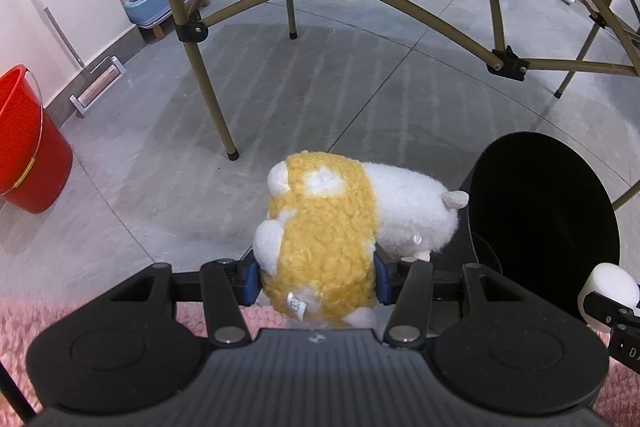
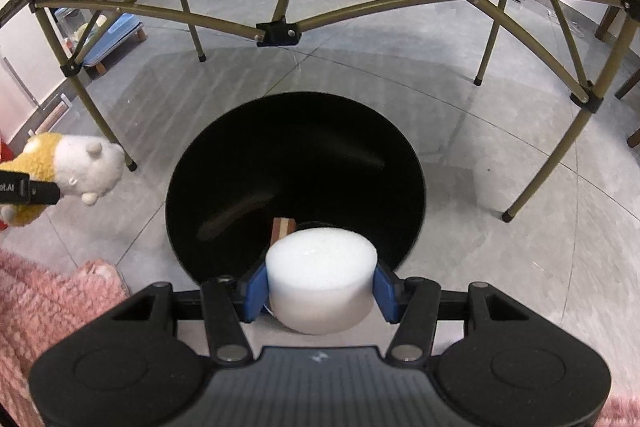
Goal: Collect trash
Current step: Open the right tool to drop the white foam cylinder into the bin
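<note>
White foam cylinder [image 2: 321, 277] and yellow-white plush toy [image 1: 324, 239] above black bin [image 2: 296, 163]

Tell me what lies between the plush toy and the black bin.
Only bare grey floor separates the plush toy from the black bin, seen in the right wrist view.

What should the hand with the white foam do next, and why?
Probably open the right gripper and let the foam drop. It hangs at the near rim of the black bin, pointing down into it, so it would likely fall in. Nudging slightly forward first may be safer.
</note>
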A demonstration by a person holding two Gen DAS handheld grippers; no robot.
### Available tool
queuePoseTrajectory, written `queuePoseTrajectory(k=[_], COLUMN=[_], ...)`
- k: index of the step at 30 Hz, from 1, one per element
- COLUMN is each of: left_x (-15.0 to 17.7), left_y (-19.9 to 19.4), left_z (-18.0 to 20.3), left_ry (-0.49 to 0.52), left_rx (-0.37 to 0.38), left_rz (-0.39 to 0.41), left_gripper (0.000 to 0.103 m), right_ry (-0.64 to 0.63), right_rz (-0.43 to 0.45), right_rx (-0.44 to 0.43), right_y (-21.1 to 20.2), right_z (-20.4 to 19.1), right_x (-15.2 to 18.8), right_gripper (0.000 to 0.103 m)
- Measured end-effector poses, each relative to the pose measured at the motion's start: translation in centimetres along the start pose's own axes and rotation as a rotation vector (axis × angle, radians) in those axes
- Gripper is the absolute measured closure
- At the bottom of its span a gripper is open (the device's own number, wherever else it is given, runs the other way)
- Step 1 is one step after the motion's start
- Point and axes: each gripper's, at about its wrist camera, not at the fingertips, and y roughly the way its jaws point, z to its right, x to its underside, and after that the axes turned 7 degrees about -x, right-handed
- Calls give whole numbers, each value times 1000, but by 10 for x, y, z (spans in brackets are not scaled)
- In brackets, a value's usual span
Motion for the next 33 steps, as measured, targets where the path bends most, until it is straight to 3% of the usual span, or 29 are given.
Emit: queuePoseTrajectory(k=[18, 33], left_x=[-18, -27], left_y=[8, 13], left_z=[3, 0], left_ry=[-24, -55], left_rx=[-6, -13], left_rz=[10, 14], left_gripper=[51, 51], right_ry=[21, 33], right_rz=[-10, -10], right_rx=[-9, -9], right_y=[48, 58], right_z=[-13, -17], right_x=[-44, -49], right_gripper=[50, 49])
